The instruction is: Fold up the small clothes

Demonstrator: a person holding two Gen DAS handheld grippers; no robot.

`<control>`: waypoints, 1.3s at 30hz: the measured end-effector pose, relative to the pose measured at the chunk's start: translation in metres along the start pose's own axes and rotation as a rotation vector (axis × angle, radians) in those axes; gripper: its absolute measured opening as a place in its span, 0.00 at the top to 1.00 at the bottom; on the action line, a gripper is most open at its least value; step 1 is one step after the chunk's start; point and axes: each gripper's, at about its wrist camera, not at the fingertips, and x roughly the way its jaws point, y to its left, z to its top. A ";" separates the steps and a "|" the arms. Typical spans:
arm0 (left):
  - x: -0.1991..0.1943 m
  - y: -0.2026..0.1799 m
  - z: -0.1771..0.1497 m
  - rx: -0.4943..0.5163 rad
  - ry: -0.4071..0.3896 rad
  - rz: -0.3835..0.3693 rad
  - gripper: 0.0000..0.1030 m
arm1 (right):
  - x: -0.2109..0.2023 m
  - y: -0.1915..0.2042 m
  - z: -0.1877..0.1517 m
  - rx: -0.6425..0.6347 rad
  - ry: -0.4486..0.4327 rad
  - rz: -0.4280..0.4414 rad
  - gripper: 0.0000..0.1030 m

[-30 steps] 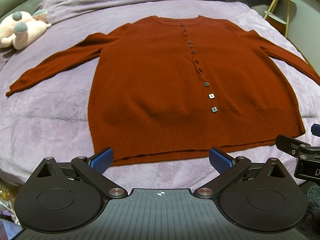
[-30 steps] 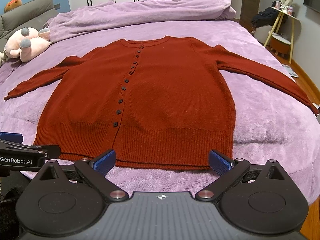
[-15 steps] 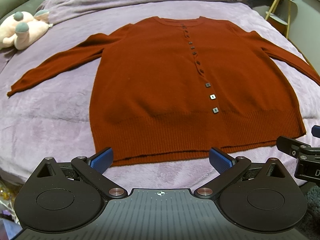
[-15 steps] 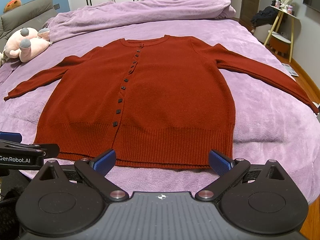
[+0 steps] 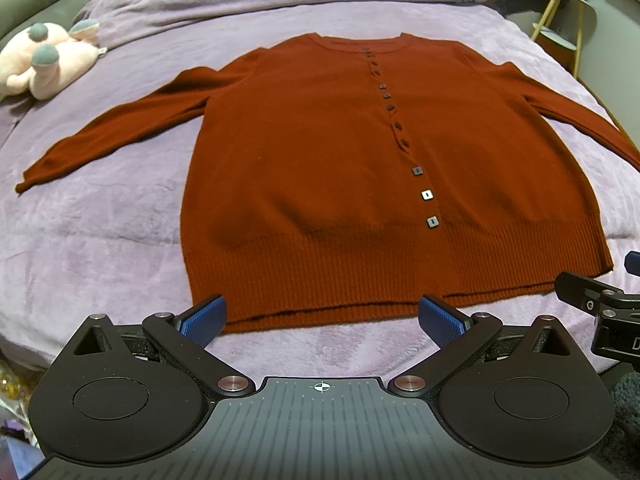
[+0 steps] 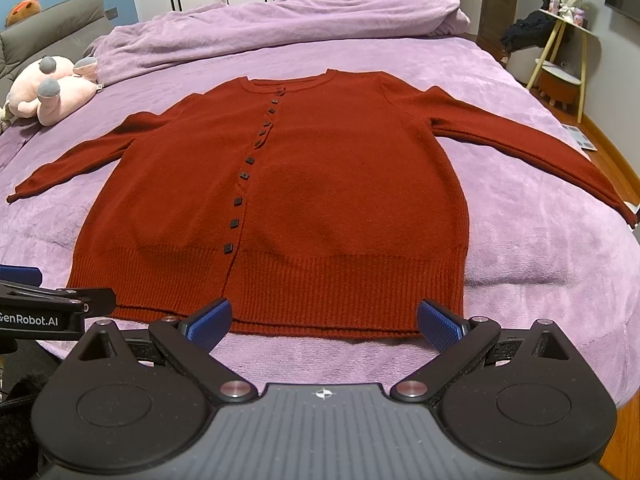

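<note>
Red button cardigan [image 5: 320,168]: laid flat on bed [image 5: 100,220], unfolded. Left gripper [image 5: 322,316], right gripper [image 6: 324,318]: held wide, empty, at hem. Sleeve grasp judged next.

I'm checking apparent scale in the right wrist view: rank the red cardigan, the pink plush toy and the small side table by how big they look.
1. red cardigan
2. pink plush toy
3. small side table

The toy and the table look close in size, so their order is unsure.

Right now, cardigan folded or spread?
Spread. The cardigan lies flat on the bed, buttoned, both sleeves out to the sides, hem straight, no fold started.
</note>
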 end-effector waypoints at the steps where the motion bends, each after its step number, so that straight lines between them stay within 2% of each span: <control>1: 0.000 0.000 0.000 0.001 0.000 0.001 0.00 | 0.000 0.000 0.000 0.000 0.000 0.001 0.04; 39: 0.004 0.000 0.002 -0.007 0.014 0.005 0.00 | 0.001 -0.003 0.002 0.017 -0.005 0.024 0.04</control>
